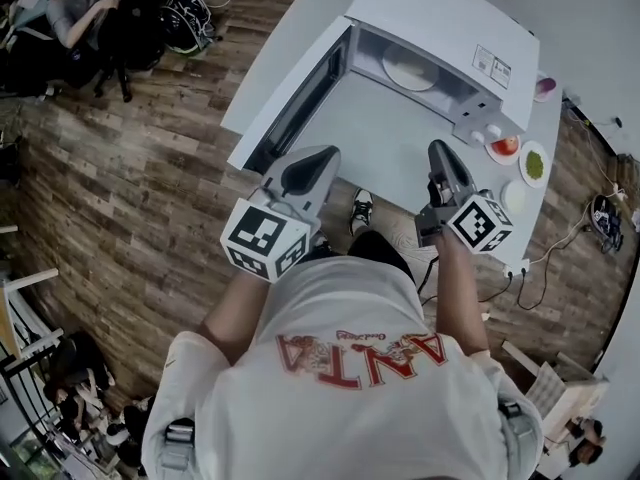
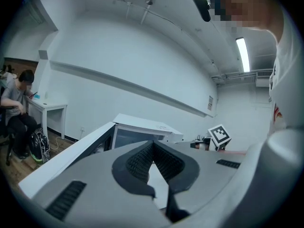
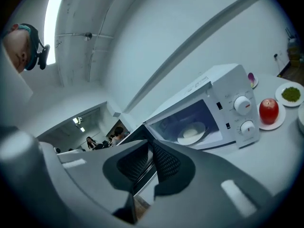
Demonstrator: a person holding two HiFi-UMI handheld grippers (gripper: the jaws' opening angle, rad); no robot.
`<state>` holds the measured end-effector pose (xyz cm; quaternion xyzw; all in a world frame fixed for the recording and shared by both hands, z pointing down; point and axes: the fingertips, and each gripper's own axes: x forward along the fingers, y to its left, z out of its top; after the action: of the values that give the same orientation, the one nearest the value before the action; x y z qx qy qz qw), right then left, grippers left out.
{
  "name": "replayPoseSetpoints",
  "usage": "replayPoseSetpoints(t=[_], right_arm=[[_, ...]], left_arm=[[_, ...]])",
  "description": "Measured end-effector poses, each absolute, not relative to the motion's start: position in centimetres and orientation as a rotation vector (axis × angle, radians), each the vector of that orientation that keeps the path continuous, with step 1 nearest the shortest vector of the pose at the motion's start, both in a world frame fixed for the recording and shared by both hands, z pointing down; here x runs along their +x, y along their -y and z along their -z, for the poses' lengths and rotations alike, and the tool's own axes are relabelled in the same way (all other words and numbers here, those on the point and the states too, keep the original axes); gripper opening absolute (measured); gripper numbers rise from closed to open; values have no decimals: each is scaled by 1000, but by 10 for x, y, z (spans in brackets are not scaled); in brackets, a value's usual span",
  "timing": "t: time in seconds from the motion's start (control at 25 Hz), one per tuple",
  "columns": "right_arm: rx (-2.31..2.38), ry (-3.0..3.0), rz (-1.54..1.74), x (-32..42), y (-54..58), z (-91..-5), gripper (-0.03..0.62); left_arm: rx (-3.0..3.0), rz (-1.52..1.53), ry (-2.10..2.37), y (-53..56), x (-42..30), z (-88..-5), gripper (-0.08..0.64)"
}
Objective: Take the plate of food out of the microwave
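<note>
One white table (image 1: 395, 148) stands under the microwave (image 1: 450, 23), with wood floor (image 1: 130, 198) all round it. The microwave is a white box with its cavity exposed. Its door (image 1: 295, 103) is swung fully open to the microwave's left, dark inner face showing. A seated person (image 1: 80, 8) is well off to the microwave's left, past the door.

Left gripper (image 1: 322, 156) is in front of the microwave, near the free end of the open door and apart from it. Its jaws are closed tip to tip with nothing between them. Right gripper (image 1: 438, 150) is also in front of the microwave, on the control panel side, over bare tabletop. Its jaws are pressed together and empty. Neither gripper touches the microwave, and both are outside the cavity.

Plate of food (image 1: 410, 68) is inside the microwave, flat on the cavity floor and about centred, with a pale round mound on it. It is untouched.

Just right of the microwave sits a row of small dishes. A saucer (image 1: 497, 155) holds a red apple (image 1: 506, 145), with a dish of green food (image 1: 534, 164) beside it. A plain white dish (image 1: 515, 196) lies further forward. A small purple item (image 1: 545, 88) is at the microwave's right rear, too small to identify. Two round knobs (image 3: 242, 105) are stacked on the microwave's front panel, right of the cavity.
</note>
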<state>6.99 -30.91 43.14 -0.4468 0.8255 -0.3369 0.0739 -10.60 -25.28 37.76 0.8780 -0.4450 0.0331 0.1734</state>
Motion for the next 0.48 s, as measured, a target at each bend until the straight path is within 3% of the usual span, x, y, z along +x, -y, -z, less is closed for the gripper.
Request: replayPoseSetpoints(t=[0.12,0.24,0.48], right_arm=[[-1296,-2332,1129,74,340,-447,15],[-1294,-2113,1314,85,369,-478,76],[-1248,-1677,1563,93,420,-547,77]], left_arm=[[2487,-111,1282,269,-102,-376,9],[2473,-137,1301,286,-99,-379,9],[2440,-226,1309,307,-89,-400,9]])
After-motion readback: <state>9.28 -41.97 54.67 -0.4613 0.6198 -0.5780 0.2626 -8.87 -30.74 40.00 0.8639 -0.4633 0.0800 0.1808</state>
